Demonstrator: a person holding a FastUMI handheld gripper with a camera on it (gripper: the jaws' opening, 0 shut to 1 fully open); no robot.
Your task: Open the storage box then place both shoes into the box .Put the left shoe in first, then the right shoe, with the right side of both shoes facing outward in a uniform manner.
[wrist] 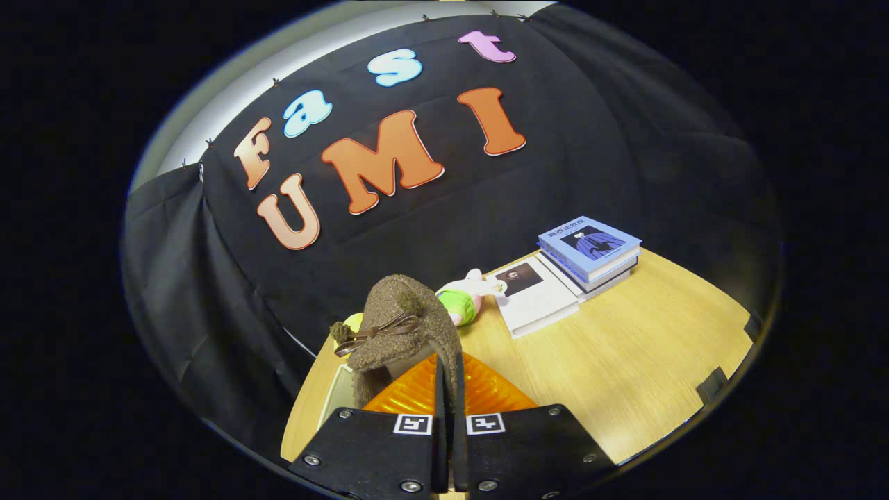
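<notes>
A: What is the hand-held gripper (449, 389) doing?

B: Its fingers are drawn nearly together, pinching the heel edge of the brown fuzzy shoe (403, 326), which hangs lifted above the orange box lid (486, 392). The shoe's bow faces away from the books (587, 257).

A: And the box itself?

B: I make out a pale box rim (337, 392) beside the shoe, on the side far from the books. Whether the box is open, I can't tell.

A: So how should this step go?

B: I'd judge it a carry toward the box. Keep the pinch firm, because the fabric is soft and could slip. Keep the shoe level, turn it so its right side faces outward, then lower it slowly.

A: Any hazards?

B: The plush toy (465, 302) lies on the surface (625, 361) between shoe and books; swing clear of it.
</notes>
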